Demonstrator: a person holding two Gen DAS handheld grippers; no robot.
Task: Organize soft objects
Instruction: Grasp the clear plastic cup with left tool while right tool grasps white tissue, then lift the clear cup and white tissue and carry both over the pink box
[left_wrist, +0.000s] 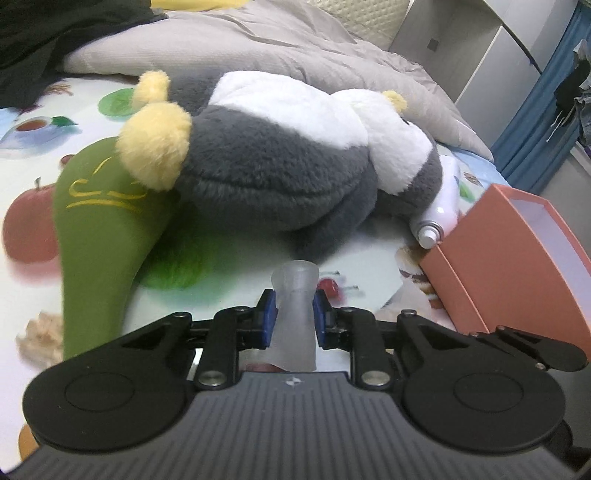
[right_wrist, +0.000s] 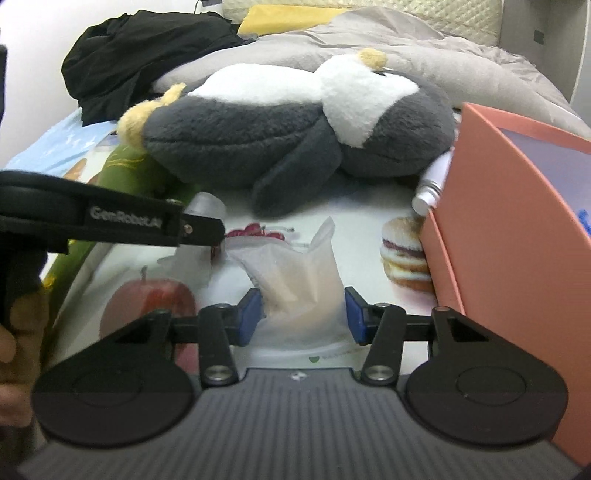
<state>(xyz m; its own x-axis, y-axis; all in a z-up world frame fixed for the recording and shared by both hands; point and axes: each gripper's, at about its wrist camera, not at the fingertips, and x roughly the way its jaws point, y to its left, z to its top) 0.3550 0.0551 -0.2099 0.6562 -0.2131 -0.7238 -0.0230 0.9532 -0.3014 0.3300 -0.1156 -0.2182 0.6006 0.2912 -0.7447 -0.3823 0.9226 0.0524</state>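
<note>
Bed (right_wrist: 365, 206), fruit-print sheet. Left gripper (left_wrist: 294, 318): jaws pinching translucent bag (right_wrist: 295, 273) neck; right gripper (right_wrist: 303, 314): jaws half-open astride it, contact unclear. Step: bag pickup; next, lift together.

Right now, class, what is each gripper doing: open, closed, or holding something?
Left gripper: shut on a translucent plastic piece.
Right gripper: jaws around a crumpled clear bag; whether the pads press it cannot be told.
</note>
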